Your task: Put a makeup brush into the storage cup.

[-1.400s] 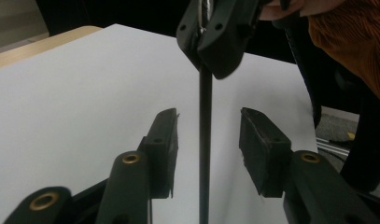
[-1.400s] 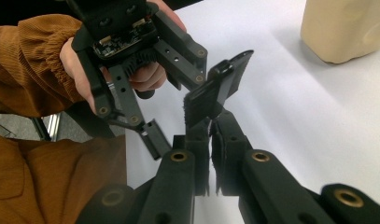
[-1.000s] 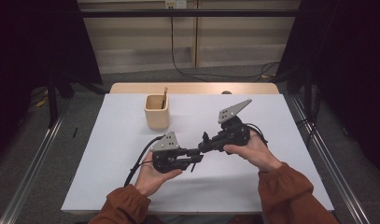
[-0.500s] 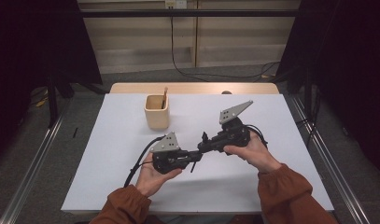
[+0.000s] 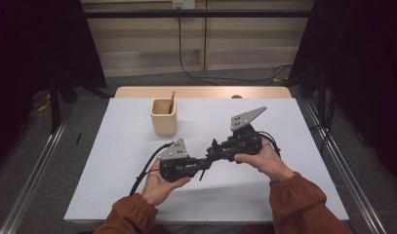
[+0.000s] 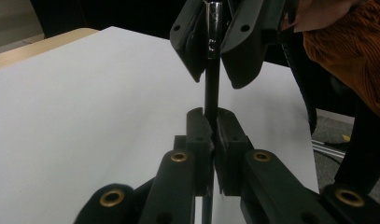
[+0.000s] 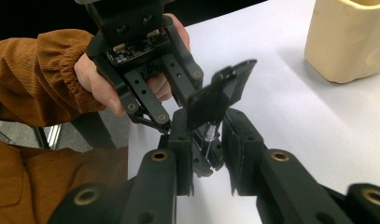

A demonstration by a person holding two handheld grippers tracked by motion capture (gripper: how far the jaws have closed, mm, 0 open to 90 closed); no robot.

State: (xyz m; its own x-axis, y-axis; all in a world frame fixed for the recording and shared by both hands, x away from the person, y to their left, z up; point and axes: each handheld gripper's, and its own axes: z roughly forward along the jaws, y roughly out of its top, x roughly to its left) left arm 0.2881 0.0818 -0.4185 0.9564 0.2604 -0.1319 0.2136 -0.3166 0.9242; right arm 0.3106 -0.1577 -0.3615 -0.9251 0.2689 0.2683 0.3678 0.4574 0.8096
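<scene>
1. Centrally, a pen (image 6: 211,79) spans the gap between the two grippers above the white table (image 5: 303,146); it is a slim, straight black rod with a glossy metallic tip (image 6: 214,14).
2. Left gripper (image 5: 202,164): its jaws are pressed tight on the lower part of the pen, as the left gripper view shows, with the pads flat against the barrel.
3. Right gripper (image 5: 214,148): its jaws have just been opening; they flank the metallic end of the pen with a visible gap on either side, not pressing it.
4. Gripper jaws are matt black plastic, blocky and angular, with brass-coloured rivets at the pivots; a grey three-cornered plate (image 5: 247,117) tops the right gripper.
5. Hands: each gripper sits in one hand, and ribbed rust-orange sleeves (image 5: 303,204) cover the forearms.
6. Cup (image 5: 164,117): a cream, smooth-walled holder with rounded corners stands well apart from the grippers, toward the far side of the table; a thin brown stick (image 5: 172,101) leans inside it.
7. Table surface is plain and matt, with a pale wooden edge at the far side.
</scene>
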